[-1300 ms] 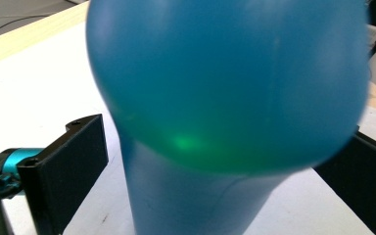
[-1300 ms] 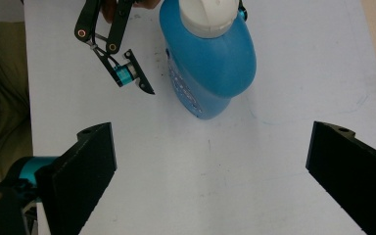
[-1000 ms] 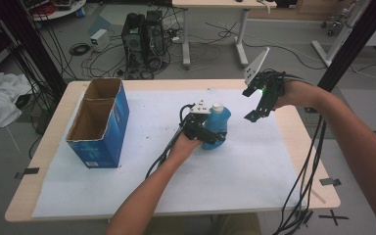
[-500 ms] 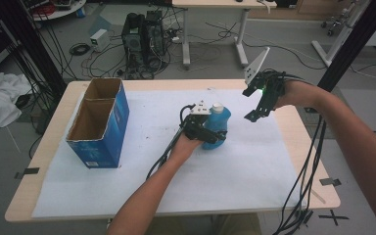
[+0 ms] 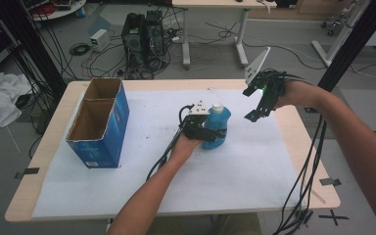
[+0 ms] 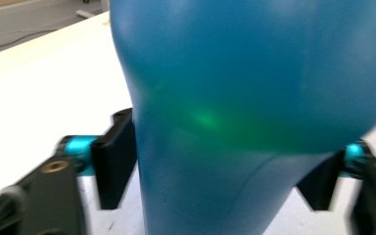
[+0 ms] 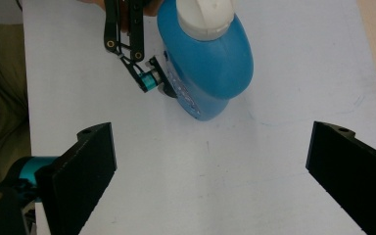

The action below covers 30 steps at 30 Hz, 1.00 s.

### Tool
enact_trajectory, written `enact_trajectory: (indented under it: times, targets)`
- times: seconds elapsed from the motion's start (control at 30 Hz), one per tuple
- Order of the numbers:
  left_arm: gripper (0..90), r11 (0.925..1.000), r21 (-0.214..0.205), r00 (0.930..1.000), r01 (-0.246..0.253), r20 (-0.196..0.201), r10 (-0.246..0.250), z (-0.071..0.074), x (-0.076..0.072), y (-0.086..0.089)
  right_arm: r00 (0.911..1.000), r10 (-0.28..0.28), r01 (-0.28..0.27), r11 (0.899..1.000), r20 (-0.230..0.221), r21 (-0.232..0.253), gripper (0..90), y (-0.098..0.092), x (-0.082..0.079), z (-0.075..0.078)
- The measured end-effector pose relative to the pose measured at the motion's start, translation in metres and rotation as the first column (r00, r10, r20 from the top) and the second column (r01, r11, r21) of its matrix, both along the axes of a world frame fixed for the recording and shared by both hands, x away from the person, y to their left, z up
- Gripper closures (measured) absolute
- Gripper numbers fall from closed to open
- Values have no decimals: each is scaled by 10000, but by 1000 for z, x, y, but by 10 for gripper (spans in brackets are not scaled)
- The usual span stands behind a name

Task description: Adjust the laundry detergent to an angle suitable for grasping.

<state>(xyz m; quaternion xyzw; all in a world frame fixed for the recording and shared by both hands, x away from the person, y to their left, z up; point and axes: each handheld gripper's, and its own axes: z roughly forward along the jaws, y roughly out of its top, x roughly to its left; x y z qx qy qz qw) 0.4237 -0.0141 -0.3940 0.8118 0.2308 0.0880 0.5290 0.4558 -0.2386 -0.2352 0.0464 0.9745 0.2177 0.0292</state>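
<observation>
Two hand-held grippers work over a white sheet (image 5: pixel 254 166) spread on a wooden table (image 5: pixel 318 188). At the middle of the sheet stands a blue bottle (image 5: pixel 217 128) with a white cap (image 5: pixel 217 106), upright. The left gripper (image 5: pixel 206 131) comes at it low from the person's side, and its jaws have just been closing with the bottle's lower body between them. In the left gripper view one black pad (image 6: pixel 118 164) sits against the blue wall on one side and the other pad meets it on the far side, so the jaws are clamped on the bottle. The right gripper view, looking down from above, shows the same hold: a pad pressed to the bottle's flank below the cap (image 7: pixel 206 14).

The right gripper (image 5: pixel 255 115) hangs in the air to the right of the bottle, well apart from it, tilted downward. Its jaws stand wide, with nothing but bare sheet between them.

On the left part of the table, well apart from the bottle, stands an open blue cardboard box (image 5: pixel 98 122) with two compartments. Black cables (image 5: pixel 313 161) trail off the table's right side.
</observation>
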Motion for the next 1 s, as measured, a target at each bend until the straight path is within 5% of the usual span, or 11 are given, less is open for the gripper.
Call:
enact_trajectory:
  times: [0.7, 1.0]
  targets:
    - [423, 9987, -181, 9986, -478, 227, 482, -1, -3, -1, 9999, -99, 99, 10000, -34, -3, 35, 1, 0, 0]
    - [441, 9985, 127, 9978, -531, 400, 526, 1, -5, -2, 9999, -106, 106, 9999, -30, -34, 35, 1, 0, 0]
